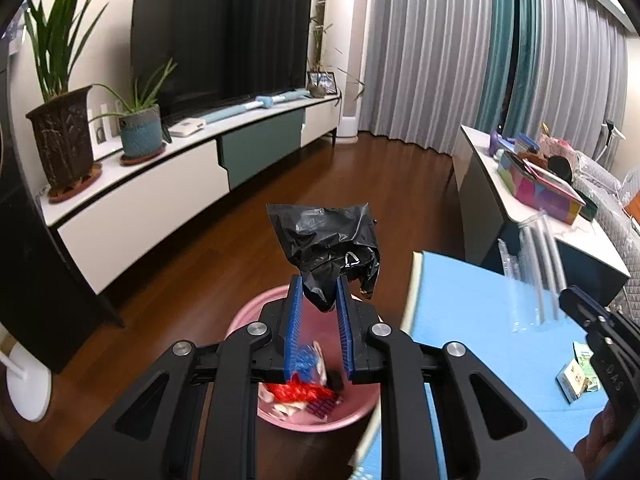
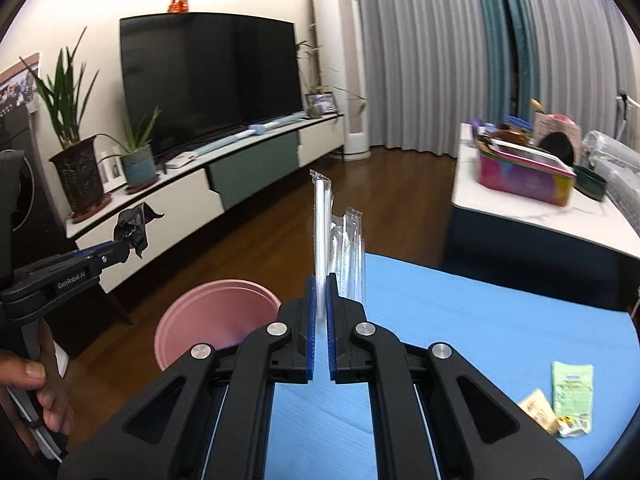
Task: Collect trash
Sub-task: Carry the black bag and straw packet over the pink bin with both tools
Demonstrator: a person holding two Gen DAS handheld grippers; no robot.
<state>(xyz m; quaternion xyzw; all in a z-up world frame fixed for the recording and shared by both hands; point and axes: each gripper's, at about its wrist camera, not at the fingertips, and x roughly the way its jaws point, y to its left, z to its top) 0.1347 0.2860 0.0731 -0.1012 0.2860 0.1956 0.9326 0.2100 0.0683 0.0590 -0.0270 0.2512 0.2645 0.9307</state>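
Dark wood floor (image 2: 400, 184), wall television (image 2: 208, 76) over long cabinet (image 2: 256, 164), grey curtains (image 2: 424, 52) drawn.

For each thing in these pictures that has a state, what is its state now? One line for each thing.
left gripper: shut on the black plastic bag, above the bin
right gripper: shut on wrapped straws, pointing upward
pink bin: on the floor, open, trash already inside
television: screen dark
curtains: drawn
green packet: lying on the blue table, not collected
small carton: lying beside the packet
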